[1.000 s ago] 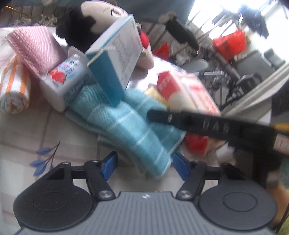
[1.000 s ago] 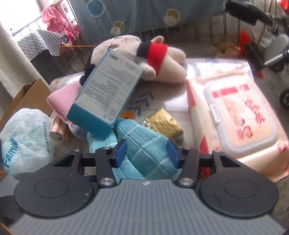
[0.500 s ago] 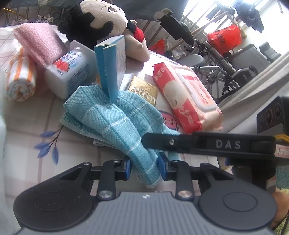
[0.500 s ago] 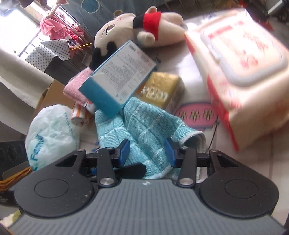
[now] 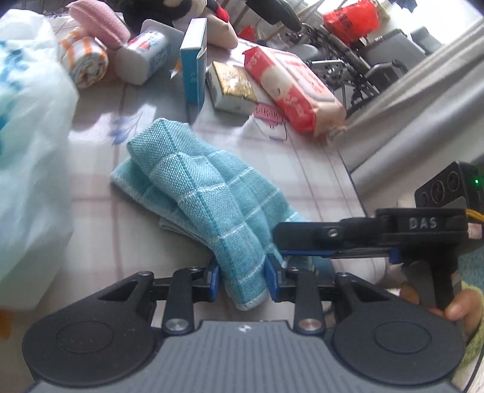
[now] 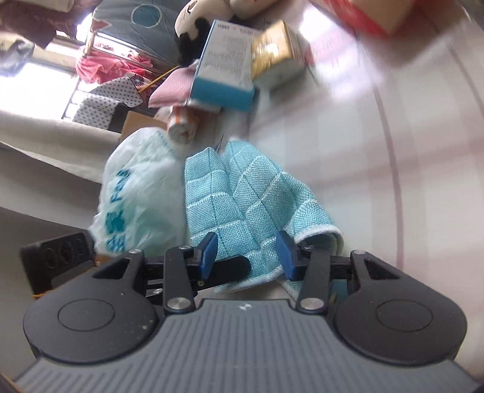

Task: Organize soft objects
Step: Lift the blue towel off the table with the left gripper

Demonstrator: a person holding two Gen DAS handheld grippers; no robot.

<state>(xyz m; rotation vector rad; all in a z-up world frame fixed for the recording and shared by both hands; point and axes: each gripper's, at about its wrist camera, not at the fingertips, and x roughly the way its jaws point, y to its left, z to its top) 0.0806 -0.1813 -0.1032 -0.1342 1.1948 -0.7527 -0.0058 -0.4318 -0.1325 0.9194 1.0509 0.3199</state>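
A light blue checked towel [image 5: 199, 193] lies bunched on the table, its near end lifted. My left gripper [image 5: 242, 279] is shut on that end, with both blue pads against the cloth and the jaws easing open. In the left wrist view my right gripper [image 5: 276, 241] comes in from the right and meets the same end. In the right wrist view the towel [image 6: 251, 193] runs between the pads of my right gripper [image 6: 247, 255], which pinch its near edge.
A white plastic bag [image 5: 27, 136] fills the left side. Behind the towel are a blue box [image 5: 193, 60], a gold packet [image 5: 233, 87], a red wipes pack [image 5: 290, 87], a rolled striped towel [image 5: 84, 60], a pink cloth [image 5: 99, 21] and a plush toy [image 5: 181, 9]. The table edge [image 5: 348, 169] runs along the right.
The left jaws closed on the towel's end. Both grippers drew the towel toward me, out from under the blue box, which now stands on the table behind it.
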